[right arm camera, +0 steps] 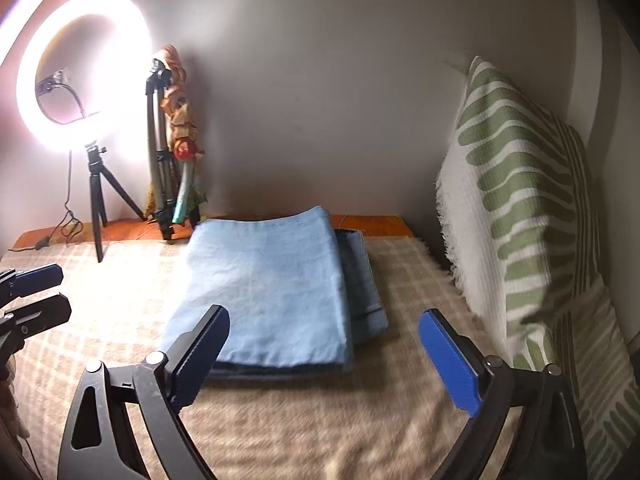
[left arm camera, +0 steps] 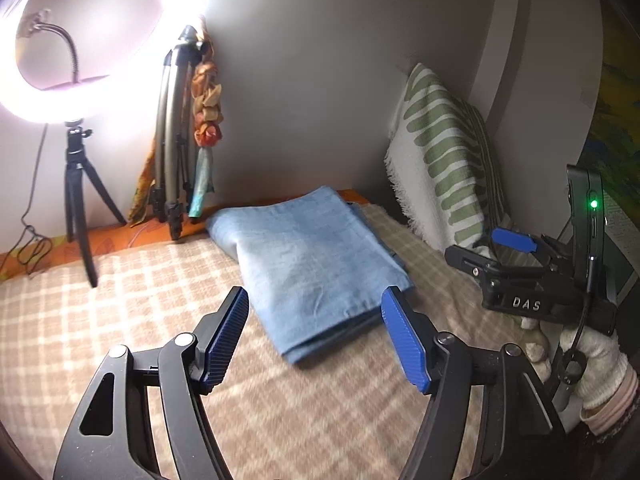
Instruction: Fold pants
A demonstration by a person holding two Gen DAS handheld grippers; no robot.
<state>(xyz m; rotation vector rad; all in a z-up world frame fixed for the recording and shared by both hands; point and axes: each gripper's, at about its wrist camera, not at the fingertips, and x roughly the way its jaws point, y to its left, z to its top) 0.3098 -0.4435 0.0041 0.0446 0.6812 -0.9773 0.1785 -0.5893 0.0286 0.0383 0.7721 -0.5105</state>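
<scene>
The pants point(right arm camera: 276, 292) lie folded into a flat stack on the checked blanket point(right arm camera: 320, 420), at twelve o'clock from both claws. The left claw point(left arm camera: 316, 340) and right claw point(right arm camera: 328, 364) hang spread apart and empty, probably because the folding looks done.

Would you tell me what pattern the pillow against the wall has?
The pillow has green leaf-like stripes on white, clearest in the right wrist view.

Bare checked blanket point(right arm camera: 320, 432) before the folded pants point(right arm camera: 272, 284); pillow point(right arm camera: 520, 216) close right, tripods point(right arm camera: 100, 208) back-left.
</scene>
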